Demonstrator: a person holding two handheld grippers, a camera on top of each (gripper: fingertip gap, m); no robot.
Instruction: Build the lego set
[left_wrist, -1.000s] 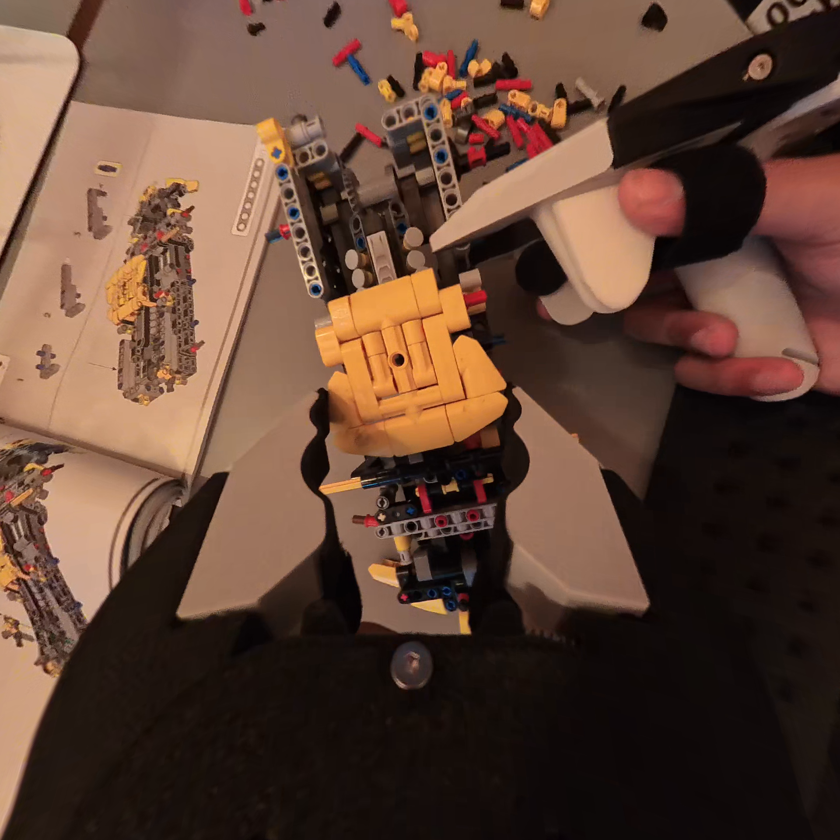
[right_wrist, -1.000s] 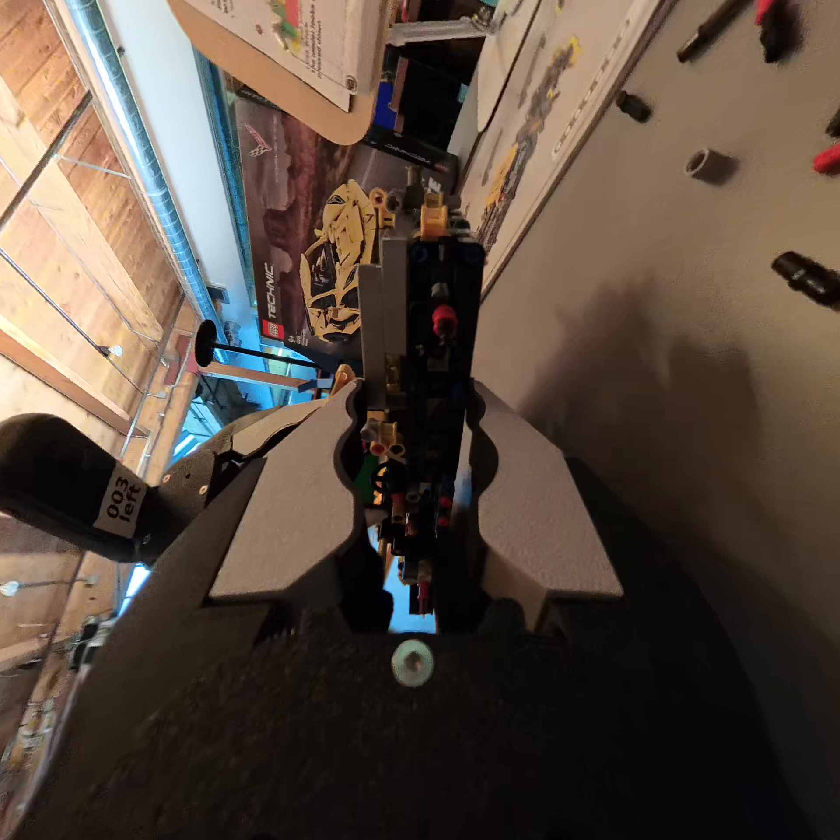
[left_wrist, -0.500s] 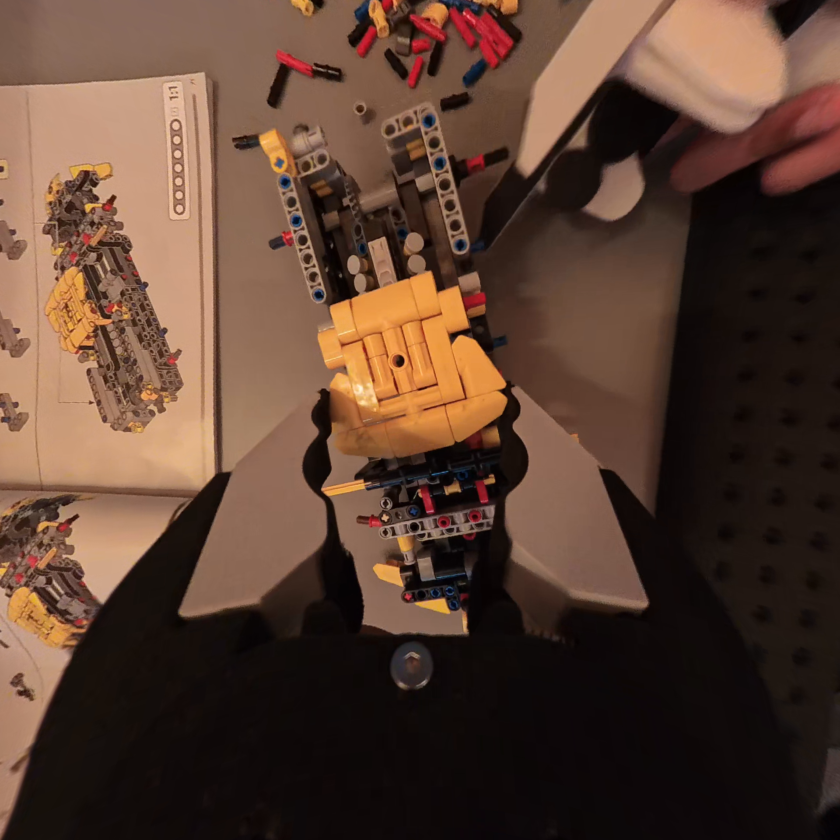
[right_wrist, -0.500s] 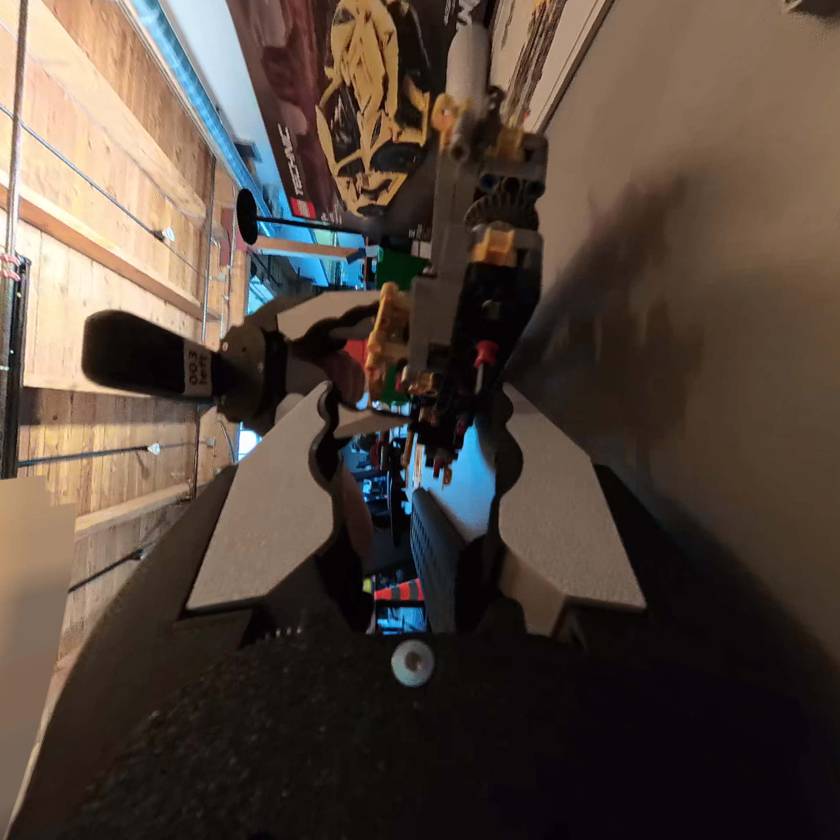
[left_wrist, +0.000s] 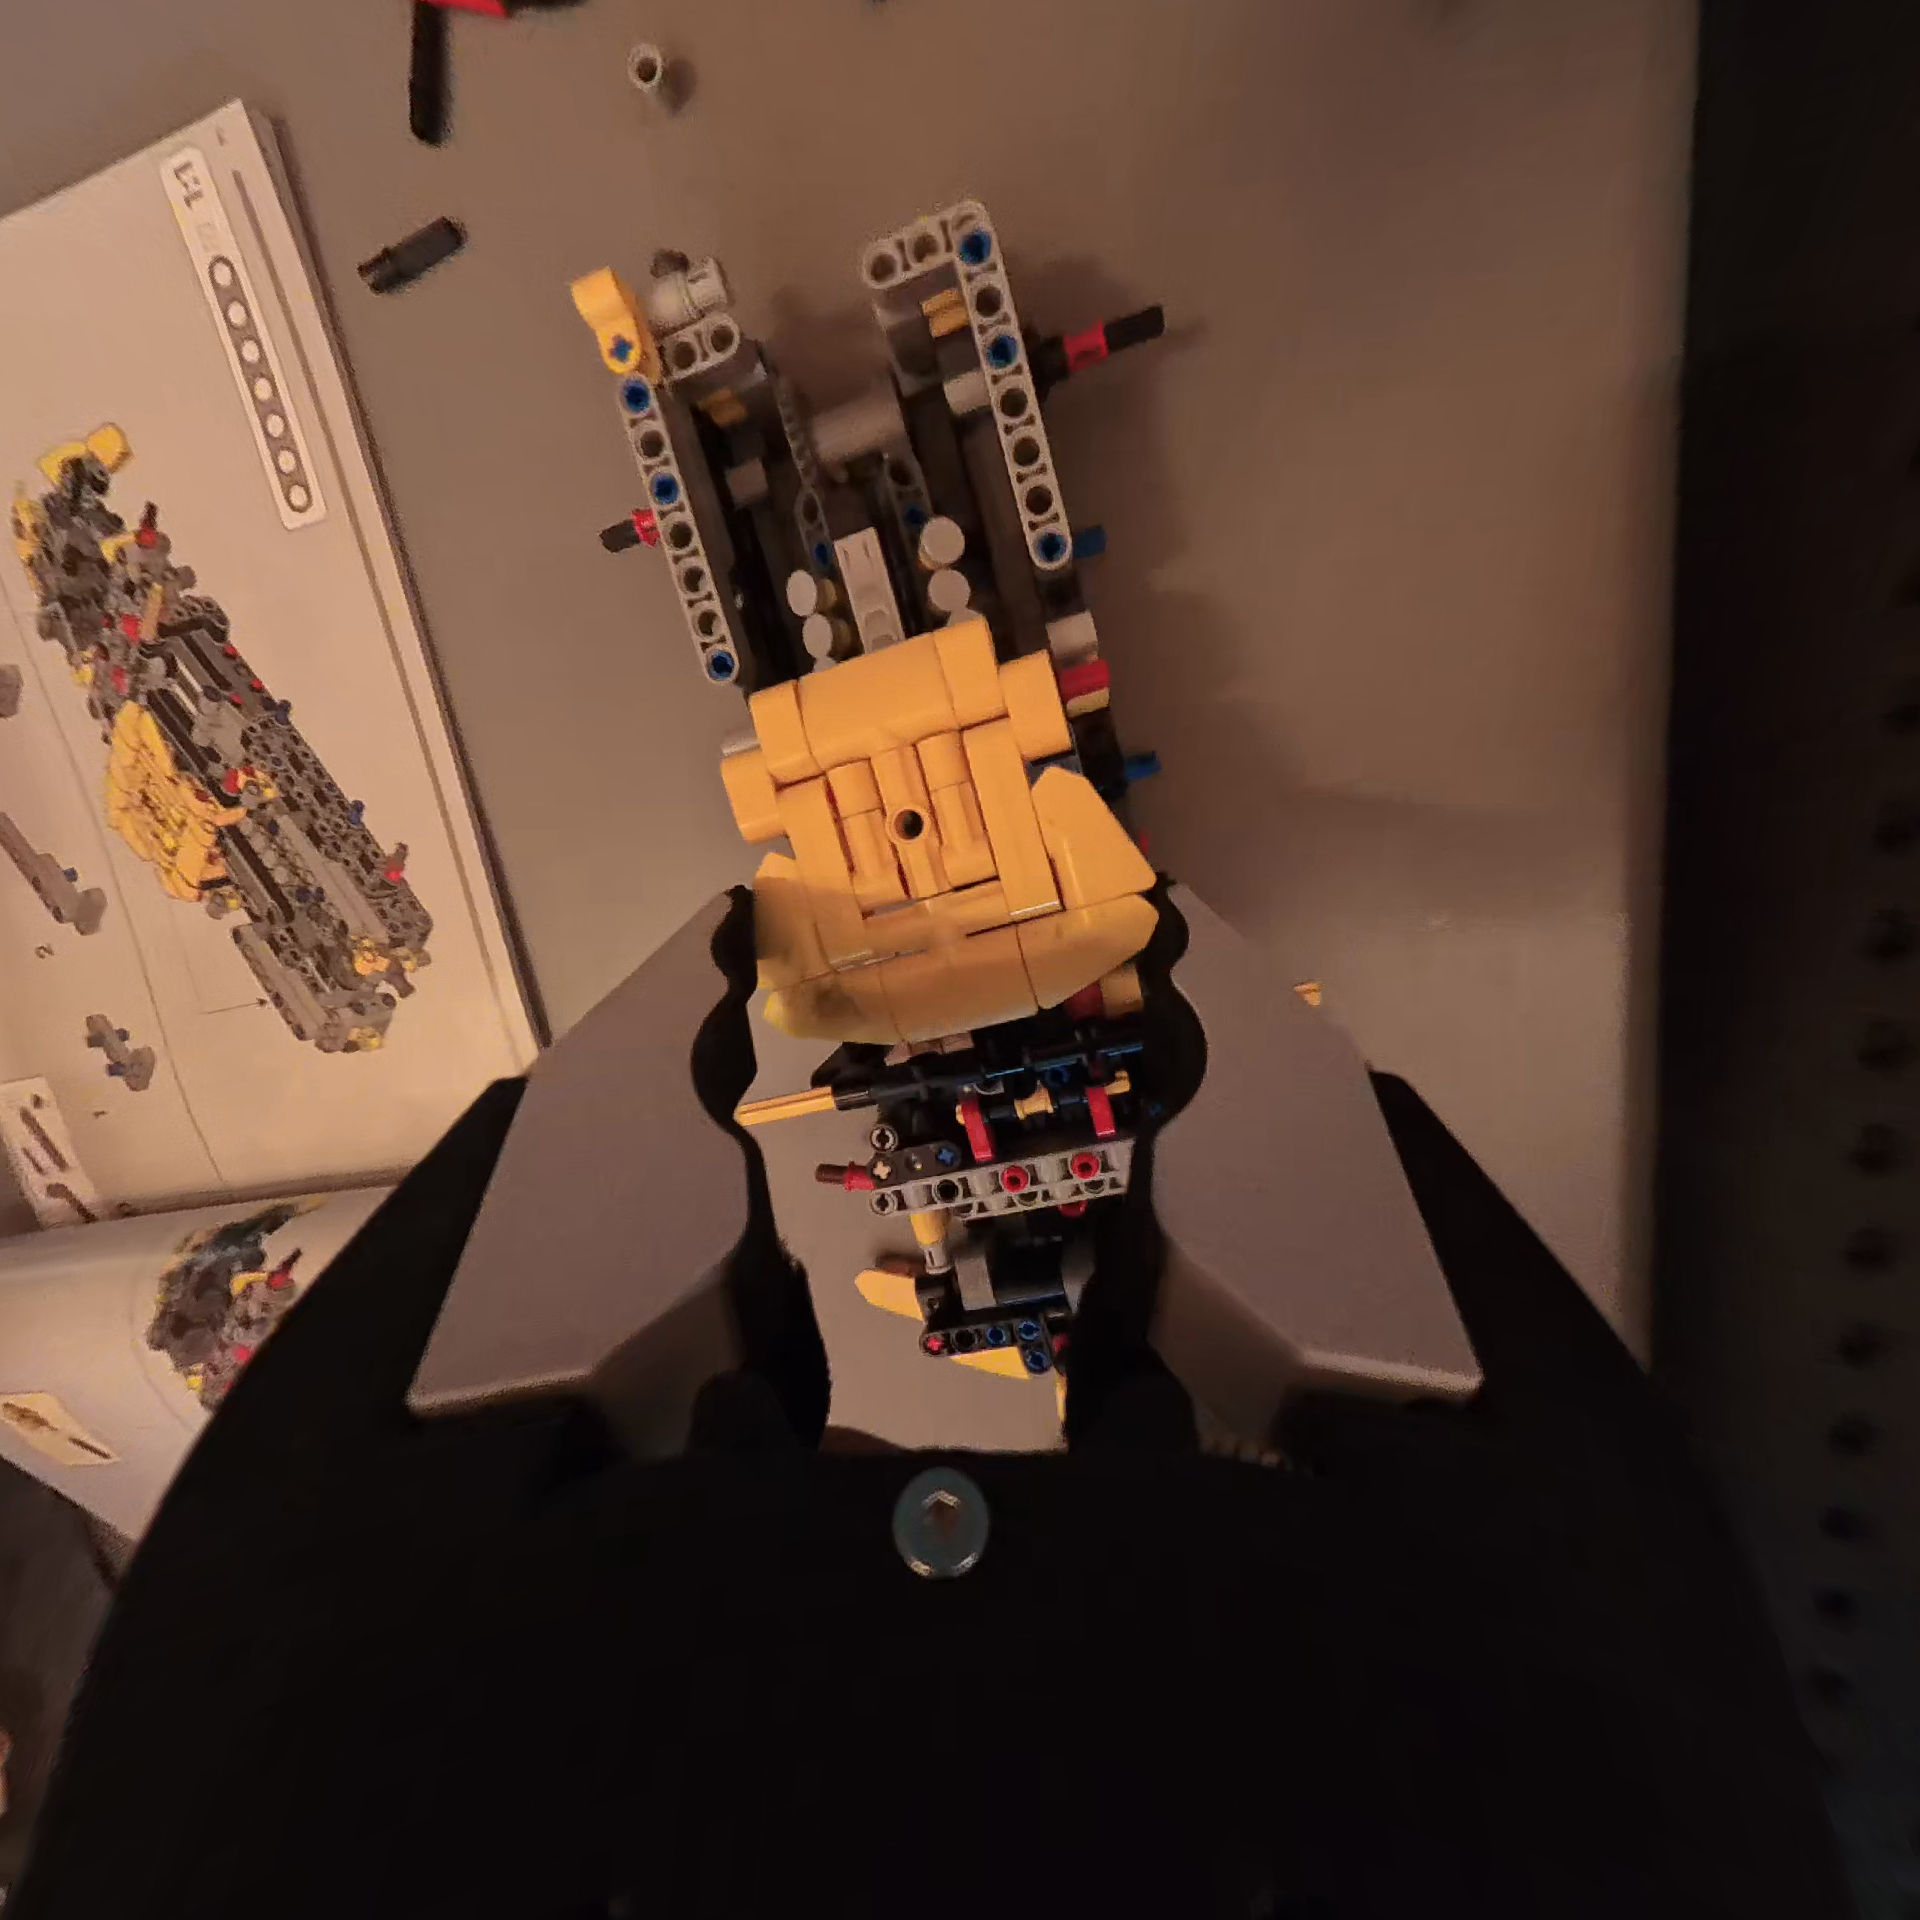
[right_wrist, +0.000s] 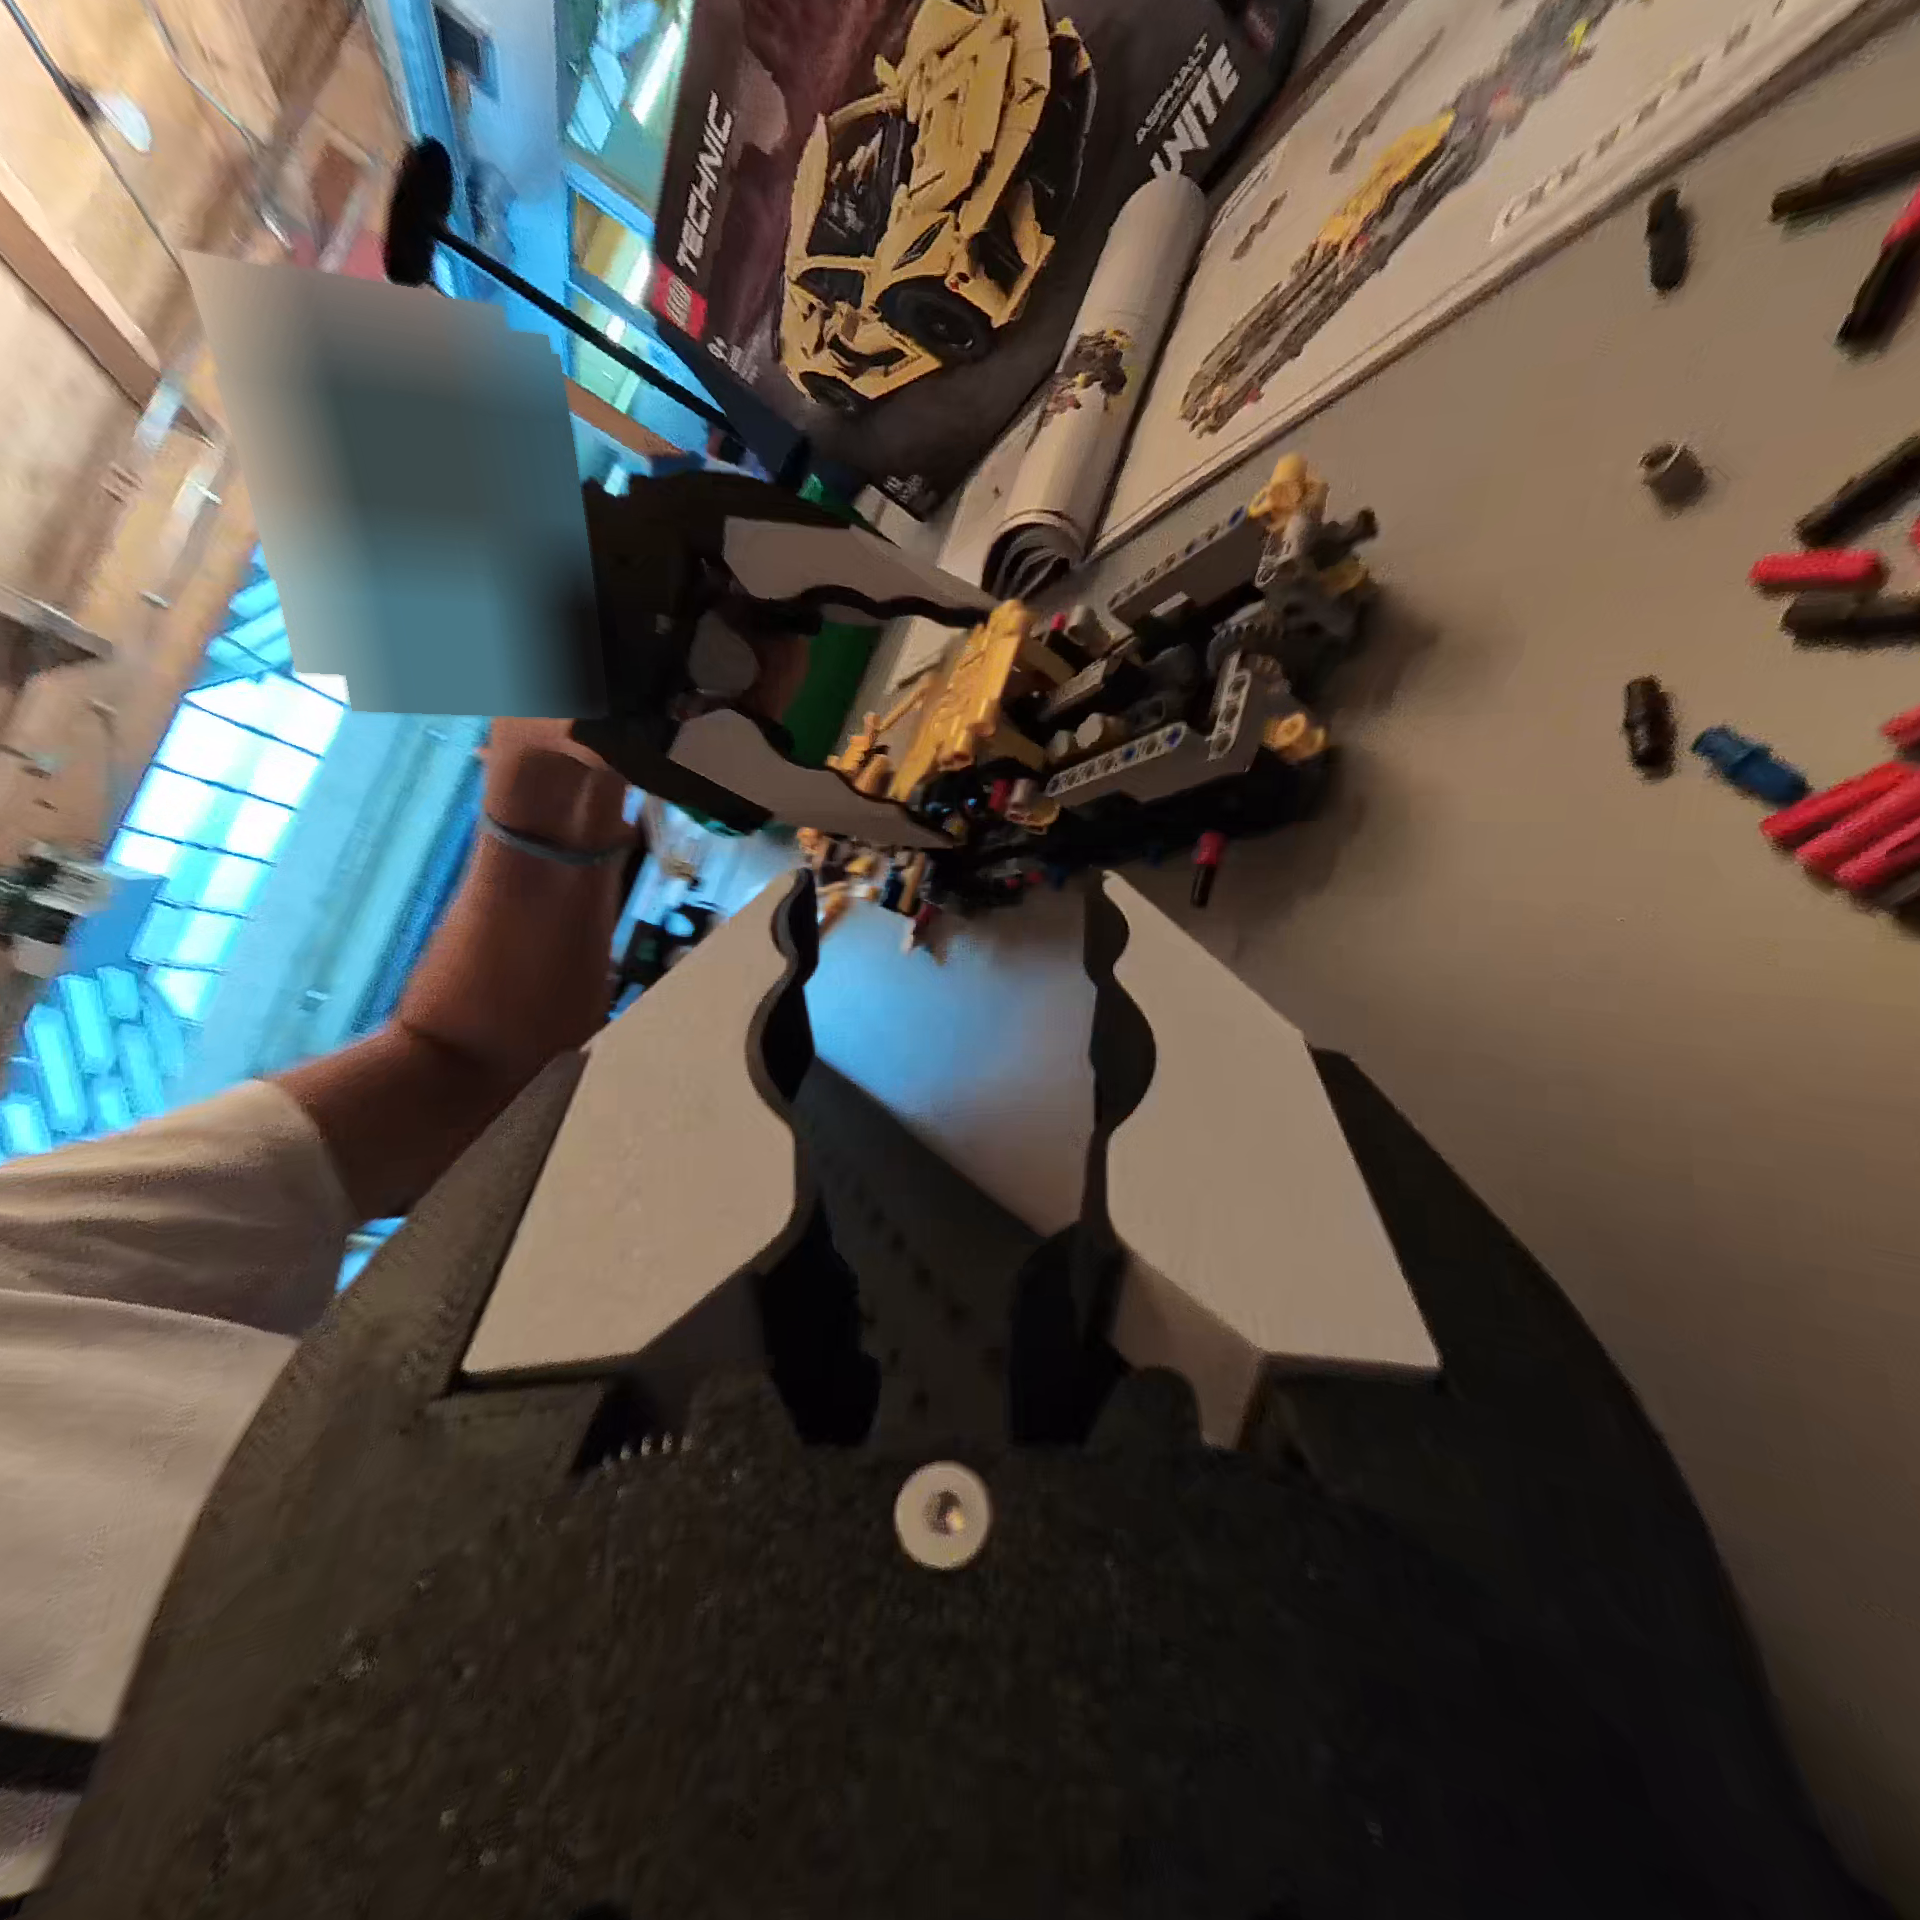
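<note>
The left gripper (left_wrist: 951, 1039) has its fingers clamped on the half-built car (left_wrist: 914, 831); the instruction booklet (left_wrist: 239, 727) lies at nine o'clock. The right gripper (right_wrist: 951, 914) has its fingers spread, empty, over the surface (right_wrist: 1558, 1039).

White lettering on the dark set box (right_wrist: 935, 208) (standing behind), small numerals on the instruction booklet (left_wrist: 312, 582)

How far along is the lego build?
Partly done: the chassis has grey beams and a yellow body section fitted. The left gripper is shut on it; the right gripper is open, empty. Loose pins lie unused, so much remains.
</note>
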